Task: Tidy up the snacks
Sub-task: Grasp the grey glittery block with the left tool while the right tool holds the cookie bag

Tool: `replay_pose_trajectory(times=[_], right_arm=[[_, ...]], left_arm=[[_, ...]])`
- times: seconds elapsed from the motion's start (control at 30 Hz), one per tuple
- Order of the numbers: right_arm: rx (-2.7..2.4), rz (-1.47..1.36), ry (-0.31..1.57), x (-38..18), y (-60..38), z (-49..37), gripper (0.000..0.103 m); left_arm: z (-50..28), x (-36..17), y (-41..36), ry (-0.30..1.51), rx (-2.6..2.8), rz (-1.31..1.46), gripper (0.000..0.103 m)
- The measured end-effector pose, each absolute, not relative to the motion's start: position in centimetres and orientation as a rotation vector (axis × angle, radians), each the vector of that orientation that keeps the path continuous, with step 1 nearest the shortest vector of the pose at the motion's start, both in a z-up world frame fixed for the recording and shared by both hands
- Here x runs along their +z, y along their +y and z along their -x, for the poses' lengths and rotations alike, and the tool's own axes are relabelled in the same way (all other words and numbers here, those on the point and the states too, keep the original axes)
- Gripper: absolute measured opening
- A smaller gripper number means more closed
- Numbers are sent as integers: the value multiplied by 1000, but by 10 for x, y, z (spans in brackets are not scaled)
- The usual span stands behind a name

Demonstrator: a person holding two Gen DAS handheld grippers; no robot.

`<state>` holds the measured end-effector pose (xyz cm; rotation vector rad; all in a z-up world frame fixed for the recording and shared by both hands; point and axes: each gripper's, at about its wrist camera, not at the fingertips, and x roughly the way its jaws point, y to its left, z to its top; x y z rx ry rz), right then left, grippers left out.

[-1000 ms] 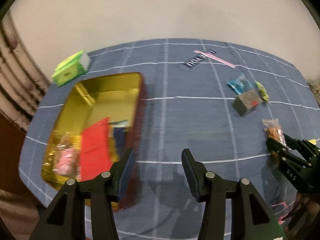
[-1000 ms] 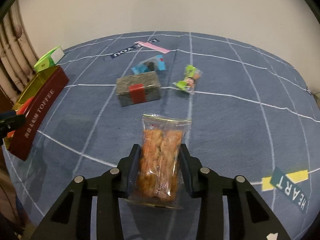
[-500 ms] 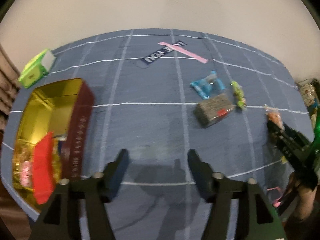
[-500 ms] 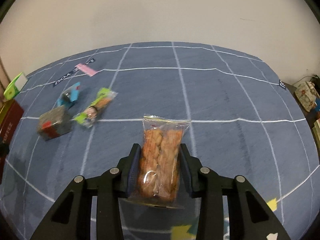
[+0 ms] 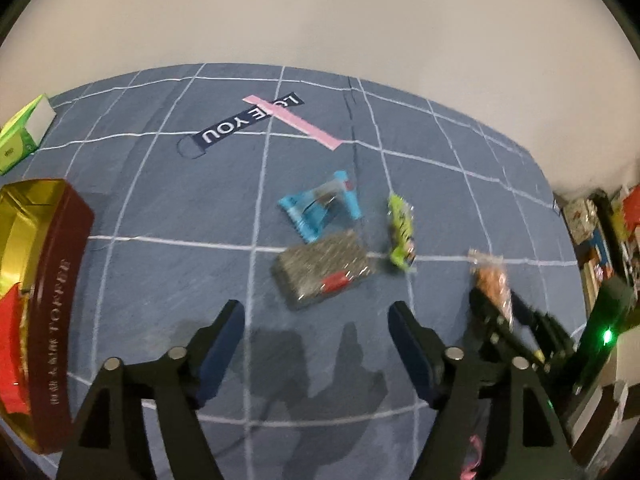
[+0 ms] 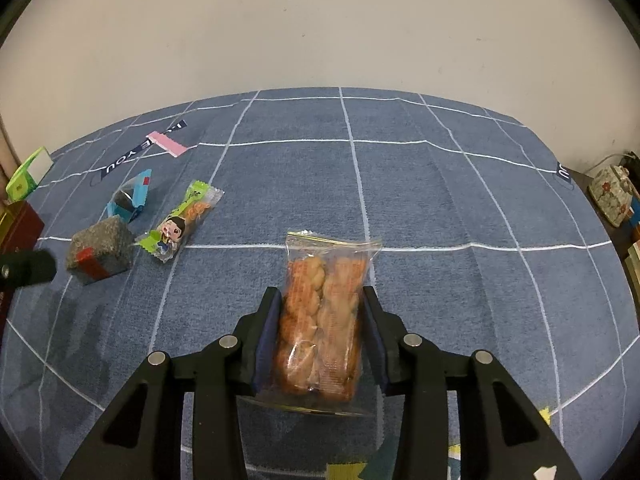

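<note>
Left wrist view: the left gripper (image 5: 316, 320) has its fingers spread wide and opening further, with nothing between them; only blue checked cloth shows in the gap. The desk (image 5: 160, 208) carries three loose snacks at about 12 to 1 o'clock from the gripper: one grey packet with a red band (image 5: 326, 274), one blue wrapper (image 5: 320, 210) just beyond it, and one green wrapper (image 5: 401, 232) just beside the grey packet at 3 o'clock. One red tin (image 5: 60, 312) with a gold interior stands at 9 o'clock, open, with red packaging inside. One green carton (image 5: 22, 134) lies at 10 o'clock. One dark "LOVE YOU" strap (image 5: 240, 126) and one pink strip (image 5: 298, 124) cross each other at 12 o'clock. The right gripper (image 5: 496, 304) appears at 3 o'clock, blurred, with one orange packet between its fingers.

Right wrist view: the right gripper (image 6: 320, 312) has its fingers partly open and opening slightly, both pads against one clear bag of twisted fried snacks (image 6: 324, 320). The bag points to 12 o'clock. At 10 o'clock lie the same three snacks: grey packet (image 6: 100, 250), blue wrapper (image 6: 132, 196), green wrapper (image 6: 180, 222). One fingertip of the left gripper (image 6: 28, 270) enters at 9 o'clock.
</note>
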<state>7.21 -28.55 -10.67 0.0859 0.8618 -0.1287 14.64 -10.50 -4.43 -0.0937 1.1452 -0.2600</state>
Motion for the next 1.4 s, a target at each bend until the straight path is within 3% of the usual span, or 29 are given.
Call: replay_pose_trajectory(times=[0.93,1.03,1.4], right_arm=[[-121,-93,862,-108,-284,-74,42],[-122,-93,862,-108,-284,-74,42],[-123,-90,862,-108,-284,-74,42]], left_arm=[[-191,-86,-121,1185,-113,118,77],[-192,-88,-115,1197,-127,141,65],[-176,-79,-108,1195,-154,95,61]])
